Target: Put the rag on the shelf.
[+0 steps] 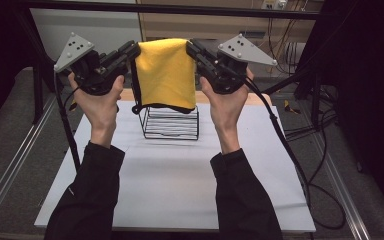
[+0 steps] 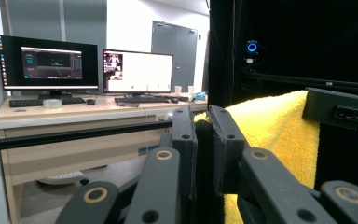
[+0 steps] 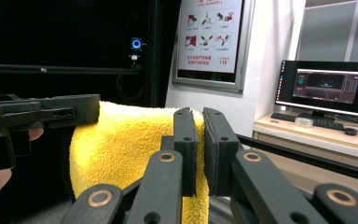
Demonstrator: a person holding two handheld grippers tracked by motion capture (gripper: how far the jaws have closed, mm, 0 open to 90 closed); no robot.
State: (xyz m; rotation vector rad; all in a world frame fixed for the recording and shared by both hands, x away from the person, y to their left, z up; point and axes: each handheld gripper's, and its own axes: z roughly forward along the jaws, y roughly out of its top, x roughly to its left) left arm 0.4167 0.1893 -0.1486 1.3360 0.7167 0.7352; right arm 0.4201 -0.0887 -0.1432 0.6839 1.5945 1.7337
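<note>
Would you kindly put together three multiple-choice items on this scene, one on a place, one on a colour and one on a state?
1. Where does the yellow towel hang?
A. Above the wire rack, stretched between both grippers
B. Flat on the white table top
C. Inside the wire rack

2. What colour is the towel's edge trim?
A. White
B. Black
C. Red

3. How do the jaws of the left gripper and right gripper stand?
A. Both wide open
B. One open, one shut
C. Both shut on the towel

Answers:
1. A, since the high view shows the towel raised over the rack, each top corner held.
2. B, since a dark border runs along its left and lower edges.
3. C, since each gripper view shows the jaws pressed on yellow cloth.
</note>
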